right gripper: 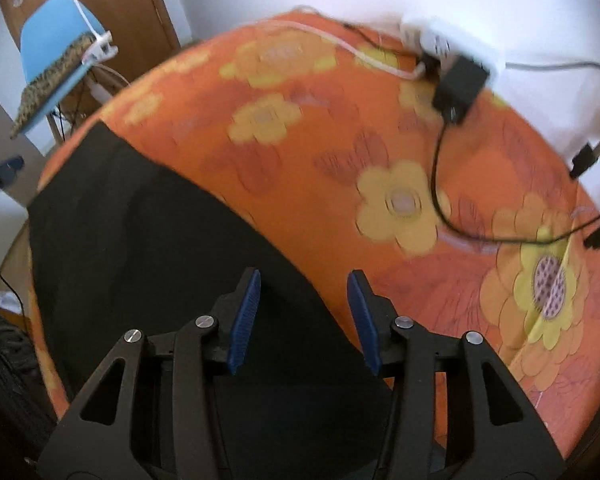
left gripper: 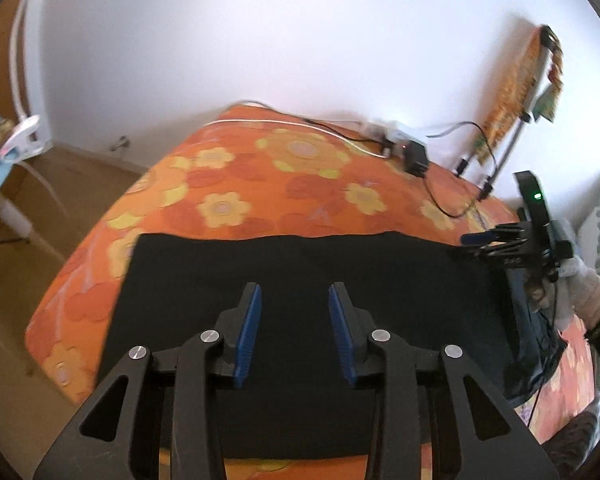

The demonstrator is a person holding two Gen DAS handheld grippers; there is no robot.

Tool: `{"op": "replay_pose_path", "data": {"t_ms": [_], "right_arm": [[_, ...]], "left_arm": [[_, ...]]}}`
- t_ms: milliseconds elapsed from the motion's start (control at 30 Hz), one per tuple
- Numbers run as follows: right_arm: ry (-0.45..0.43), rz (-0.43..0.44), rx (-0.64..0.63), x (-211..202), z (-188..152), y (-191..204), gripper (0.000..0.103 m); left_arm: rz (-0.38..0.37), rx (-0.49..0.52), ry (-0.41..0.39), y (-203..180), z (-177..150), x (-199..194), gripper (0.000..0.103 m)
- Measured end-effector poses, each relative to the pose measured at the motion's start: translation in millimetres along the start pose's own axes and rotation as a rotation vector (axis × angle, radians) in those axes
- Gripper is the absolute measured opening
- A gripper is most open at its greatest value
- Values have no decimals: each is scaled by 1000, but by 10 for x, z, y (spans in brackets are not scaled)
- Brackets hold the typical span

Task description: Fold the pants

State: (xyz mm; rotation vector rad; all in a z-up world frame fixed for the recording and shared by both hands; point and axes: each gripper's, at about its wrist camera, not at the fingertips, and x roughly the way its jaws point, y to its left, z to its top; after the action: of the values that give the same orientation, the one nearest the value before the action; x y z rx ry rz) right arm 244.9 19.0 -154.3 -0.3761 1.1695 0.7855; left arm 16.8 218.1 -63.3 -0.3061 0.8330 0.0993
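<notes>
Orange flower-print bedding (left gripper: 260,184) covers the bed against a white wall, with a charger brick (left gripper: 415,160) and cables at one o'clock. Black pants (left gripper: 300,280) lie flat across the bed's near half, seemingly already folded over once. Above them hangs the left gripper (left gripper: 295,332), fingers spread and holding nothing. At three o'clock the right gripper (right gripper: 303,316) hovers over the cloth's edge, fingers likewise spread and empty, probably lining up the next fold.
</notes>
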Motion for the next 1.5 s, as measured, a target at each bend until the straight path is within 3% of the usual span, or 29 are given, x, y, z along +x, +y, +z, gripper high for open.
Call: {"op": "replay_pose_path", "data": {"t_ms": [100, 233, 333, 433, 500, 567, 667, 800, 933, 1000, 1167, 1267, 1400, 1500], "right_arm": [[-9, 18, 12, 14, -65, -100, 60], [-15, 55, 5, 10, -97, -225, 60], [8, 167, 15, 27, -98, -293, 60], [11, 222, -21, 26, -147, -252, 60], [11, 261, -35, 24, -185, -212, 43], [-4, 203, -54, 10, -236, -164, 16], [-73, 155, -51, -126, -312, -105, 10], [-212, -25, -132, -441, -510, 241, 8], [-309, -228, -344, -634, -831, 821, 8], [-330, -288, -427, -653, -1012, 1033, 8], [-320, -318, -522, -587, -1303, 1270, 8], [-310, -307, -545, -574, -1399, 1309, 8], [-293, -219, -518, -632, -1386, 1223, 10], [-274, -108, -442, -742, -1318, 1074, 10]], "left_arm": [[-12, 21, 15, -129, 31, 90, 34], [-31, 32, 31, -274, 81, 201, 34], [-38, 49, 36, -389, 111, 280, 34], [-46, 58, 49, -481, 124, 376, 34], [-48, 64, 59, -530, 125, 434, 34], [-52, 68, 68, -577, 130, 487, 34], [-64, 71, 74, -642, 144, 542, 34], [-100, 59, 79, -710, 184, 583, 34], [-150, 24, 76, -749, 263, 602, 34], [-168, 19, 63, -788, 314, 591, 34], [-291, 24, 87, -958, 346, 675, 34], [-324, 86, 157, -1174, 255, 792, 34], [-319, 172, 250, -1354, 54, 930, 34], [-302, 183, 305, -1309, -95, 999, 34]]}}
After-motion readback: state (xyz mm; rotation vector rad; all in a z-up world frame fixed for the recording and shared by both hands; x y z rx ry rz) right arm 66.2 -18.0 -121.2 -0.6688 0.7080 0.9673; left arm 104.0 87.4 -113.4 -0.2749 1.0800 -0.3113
